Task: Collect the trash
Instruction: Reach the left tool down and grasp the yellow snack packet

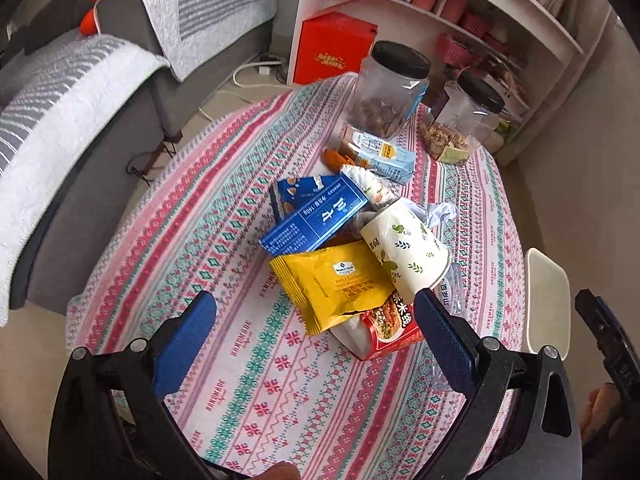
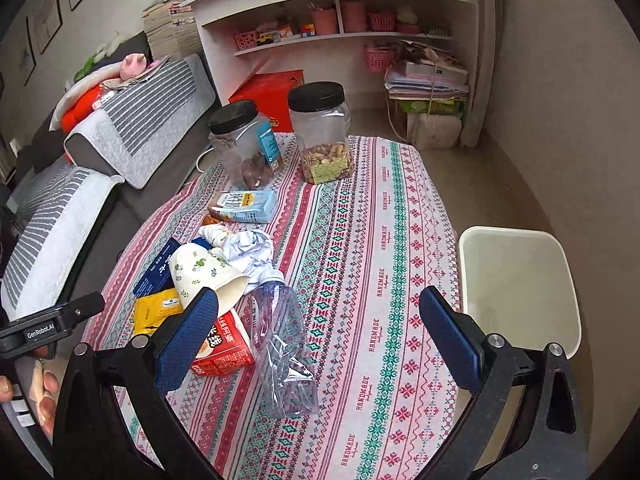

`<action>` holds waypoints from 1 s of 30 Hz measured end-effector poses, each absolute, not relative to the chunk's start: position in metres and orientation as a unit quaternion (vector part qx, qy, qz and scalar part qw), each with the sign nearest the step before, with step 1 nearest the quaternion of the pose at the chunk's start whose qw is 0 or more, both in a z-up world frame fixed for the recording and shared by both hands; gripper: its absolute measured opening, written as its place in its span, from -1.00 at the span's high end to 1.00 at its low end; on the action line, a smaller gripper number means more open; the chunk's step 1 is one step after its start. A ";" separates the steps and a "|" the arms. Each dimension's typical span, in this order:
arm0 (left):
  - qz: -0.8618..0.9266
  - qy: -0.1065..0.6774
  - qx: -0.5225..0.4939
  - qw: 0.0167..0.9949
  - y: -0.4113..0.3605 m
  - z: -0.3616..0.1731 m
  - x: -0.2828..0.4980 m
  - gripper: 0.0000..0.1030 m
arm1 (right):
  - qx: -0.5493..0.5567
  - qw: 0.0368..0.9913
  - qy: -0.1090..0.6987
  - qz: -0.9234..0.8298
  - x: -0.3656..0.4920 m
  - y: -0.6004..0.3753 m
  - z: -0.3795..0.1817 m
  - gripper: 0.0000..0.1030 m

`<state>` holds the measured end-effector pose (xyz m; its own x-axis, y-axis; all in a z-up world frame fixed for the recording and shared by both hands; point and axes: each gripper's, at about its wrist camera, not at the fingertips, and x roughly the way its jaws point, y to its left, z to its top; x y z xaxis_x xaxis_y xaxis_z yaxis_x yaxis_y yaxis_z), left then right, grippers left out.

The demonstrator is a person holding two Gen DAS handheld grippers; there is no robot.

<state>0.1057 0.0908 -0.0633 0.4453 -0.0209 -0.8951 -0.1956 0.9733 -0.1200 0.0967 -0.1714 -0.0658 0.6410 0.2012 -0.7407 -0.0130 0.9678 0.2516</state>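
Observation:
A heap of trash lies on the patterned tablecloth [image 1: 248, 392]: a yellow snack bag [image 1: 332, 284], a blue box [image 1: 316, 212], a tipped paper cup [image 1: 404, 244], a red noodle carton [image 1: 392, 328], crumpled paper [image 2: 248, 252], a light-blue drink carton [image 2: 244, 206] and a crushed clear bottle [image 2: 282, 340]. My left gripper [image 1: 316, 344] is open, above the table just short of the yellow bag. My right gripper [image 2: 320, 336] is open, above the crushed bottle. A cream bin [image 2: 520, 288] stands beside the table on the right.
Two clear jars with black lids [image 2: 320, 132] [image 2: 244, 144] stand at the table's far end. A grey sofa [image 1: 80, 120] runs along the left. A white shelf unit [image 2: 340, 12] and a red box [image 1: 334, 52] stand behind the table.

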 end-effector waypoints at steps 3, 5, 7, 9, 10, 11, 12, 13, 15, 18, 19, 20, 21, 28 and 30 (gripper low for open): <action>0.050 0.561 -0.173 0.808 0.102 -0.089 0.119 -0.86 | 0.122 0.880 0.456 0.049 0.108 -0.179 -0.086 -0.87; 0.057 0.578 -0.220 0.784 0.110 -0.103 0.123 -0.86 | 0.141 0.873 0.462 0.063 0.115 -0.183 -0.088 -0.87; 0.061 0.586 -0.260 0.765 0.116 -0.116 0.127 -0.86 | 0.141 0.876 0.458 0.063 0.120 -0.184 -0.086 -0.87; 0.067 0.587 -0.280 0.756 0.119 -0.125 0.129 -0.84 | 0.142 0.876 0.457 0.060 0.126 -0.185 -0.087 -0.87; 0.068 0.588 -0.291 0.752 0.120 -0.130 0.130 -0.76 | 0.148 0.873 0.460 0.062 0.130 -0.186 -0.089 -0.87; 0.063 0.588 -0.304 0.747 0.121 -0.134 0.131 -0.71 | 0.159 0.869 0.465 0.066 0.134 -0.187 -0.091 -0.87; 0.055 0.589 -0.316 0.742 0.121 -0.138 0.133 -0.58 | 0.169 0.864 0.469 0.071 0.138 -0.188 -0.093 -0.87; 0.045 0.593 -0.323 0.736 0.120 -0.142 0.134 -0.46 | 0.174 0.861 0.471 0.073 0.142 -0.187 -0.095 -0.87; 0.030 0.599 -0.330 0.729 0.119 -0.149 0.135 -0.19 | 0.187 0.855 0.477 0.080 0.149 -0.186 -0.099 -0.87; 0.008 0.600 -0.324 0.731 0.117 -0.151 0.135 0.47 | 0.204 0.848 0.482 0.089 0.155 -0.180 -0.103 -0.87; 0.002 0.596 -0.318 0.737 0.116 -0.148 0.134 0.61 | 0.210 0.844 0.483 0.096 0.158 -0.177 -0.104 -0.87; -0.004 0.589 -0.311 0.746 0.118 -0.143 0.131 0.64 | 0.209 0.844 0.484 0.100 0.159 -0.172 -0.107 -0.87; -0.008 0.580 -0.300 0.757 0.119 -0.135 0.126 0.71 | 0.208 0.844 0.484 0.105 0.160 -0.167 -0.106 -0.87; -0.043 0.538 -0.259 0.801 0.140 -0.091 0.092 0.74 | 0.113 0.867 0.458 0.163 0.162 -0.113 -0.096 -0.87; -0.041 0.519 -0.243 0.818 0.150 -0.075 0.082 0.74 | 0.053 0.873 0.450 0.180 0.160 -0.089 -0.094 -0.87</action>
<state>0.0822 0.1499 -0.0754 0.4576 -0.3200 -0.8296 -0.1851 0.8783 -0.4409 0.1604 -0.0886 -0.0943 0.5305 0.3617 -0.7666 -0.2669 0.9297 0.2539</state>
